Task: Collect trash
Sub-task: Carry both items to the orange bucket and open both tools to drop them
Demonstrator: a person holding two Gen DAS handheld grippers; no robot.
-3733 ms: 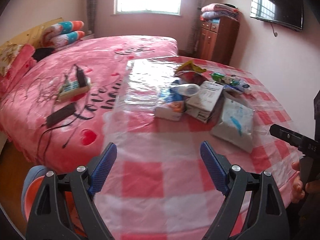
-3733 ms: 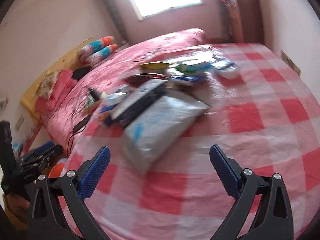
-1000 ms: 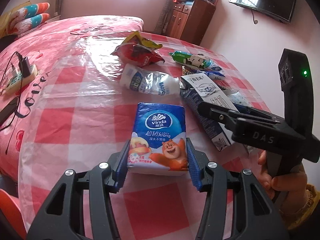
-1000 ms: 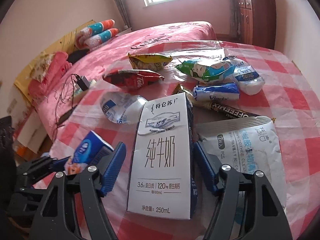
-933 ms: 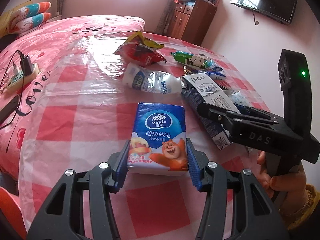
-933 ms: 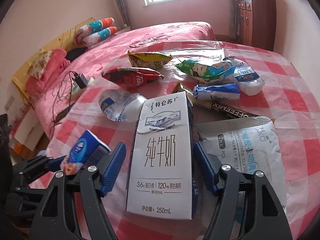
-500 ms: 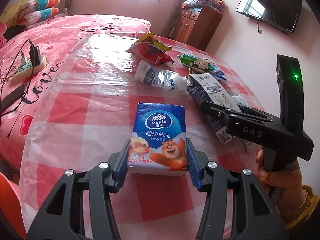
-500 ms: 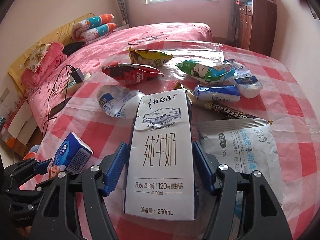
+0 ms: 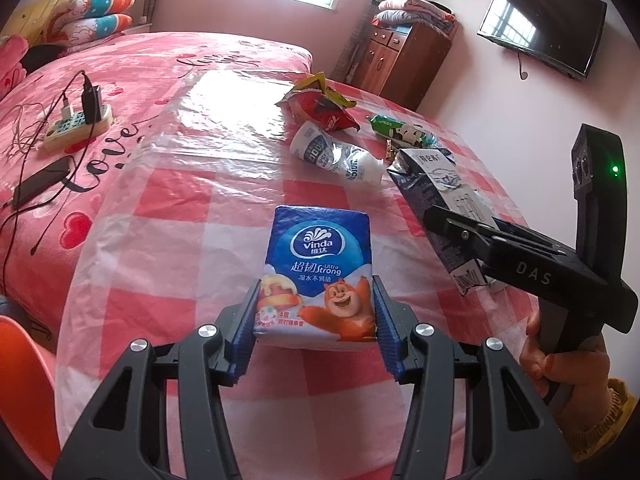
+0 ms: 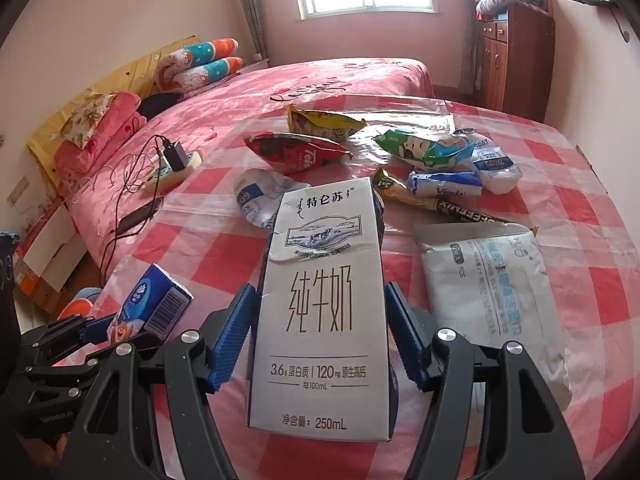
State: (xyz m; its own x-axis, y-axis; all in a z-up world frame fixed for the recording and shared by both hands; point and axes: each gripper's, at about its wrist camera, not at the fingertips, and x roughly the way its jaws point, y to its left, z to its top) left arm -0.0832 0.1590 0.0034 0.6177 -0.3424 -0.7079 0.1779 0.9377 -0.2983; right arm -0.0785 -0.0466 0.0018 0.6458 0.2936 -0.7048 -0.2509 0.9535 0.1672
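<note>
My left gripper (image 9: pixel 316 312) is shut on a blue Vinda tissue pack (image 9: pixel 318 268), held just above the pink checked tablecloth (image 9: pixel 168 308). My right gripper (image 10: pixel 319 296) is shut on a white milk carton (image 10: pixel 324 292), its pads pressing both sides. In the left wrist view the milk carton (image 9: pixel 436 184) tilts in the right gripper (image 9: pixel 452 220), with a hand below it. The right wrist view shows the tissue pack (image 10: pixel 152 304) in the left gripper (image 10: pixel 92 328) at lower left. Other trash lies beyond: a crushed bottle (image 10: pixel 256 196), a red snack bag (image 10: pixel 296 152), a yellow bag (image 10: pixel 324 122), a green wrapper (image 10: pixel 420 146).
A white wipes pouch (image 10: pixel 492 276) lies right of the carton, with a coffee stick (image 10: pixel 440 202) and a small tissue pack (image 10: pixel 444 182) behind. A power strip with charger (image 9: pixel 76 126) and a phone (image 9: pixel 40 180) lie on the bed at left. An orange chair (image 9: pixel 20 360) stands lower left.
The right jaws closed in onto the milk carton and raised it slightly. Both grippers drew back toward the table's near edge, each with its item; the trash pile looks farther off.
</note>
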